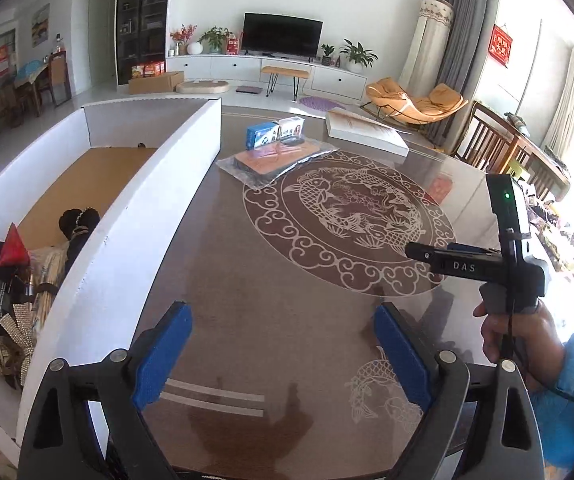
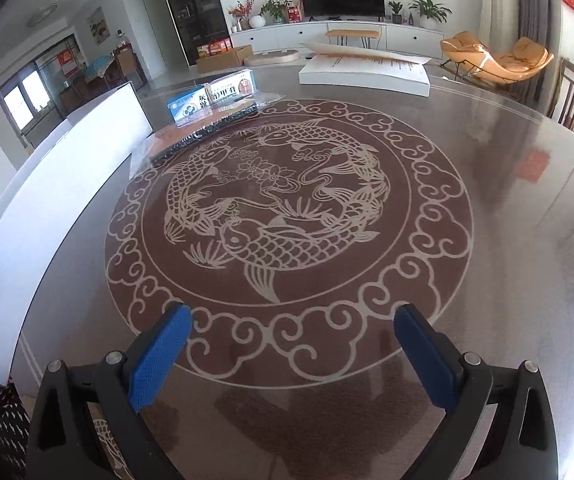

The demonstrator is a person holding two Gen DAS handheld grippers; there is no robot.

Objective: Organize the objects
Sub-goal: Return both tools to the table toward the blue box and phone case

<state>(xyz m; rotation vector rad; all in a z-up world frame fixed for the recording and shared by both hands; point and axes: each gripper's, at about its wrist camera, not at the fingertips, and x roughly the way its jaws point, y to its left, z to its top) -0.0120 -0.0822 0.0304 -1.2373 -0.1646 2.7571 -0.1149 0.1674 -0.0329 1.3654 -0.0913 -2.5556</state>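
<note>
With both the left gripper (image 1: 283, 352) and right gripper (image 2: 293, 354) spread empty, we risk the plastic-wrapped packet (image 1: 275, 162), seemingly slick, slipping when pinched.

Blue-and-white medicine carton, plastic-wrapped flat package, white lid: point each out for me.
Blue-and-white medicine carton (image 2: 191, 107), right wrist view, on its blue front face.
Plastic-wrapped flat package (image 1: 271, 160), left wrist view, on its orange top.
White lid (image 2: 367, 74), right wrist view, on its front wall.

White box (image 2: 59, 168) (left side) cut off.
</note>
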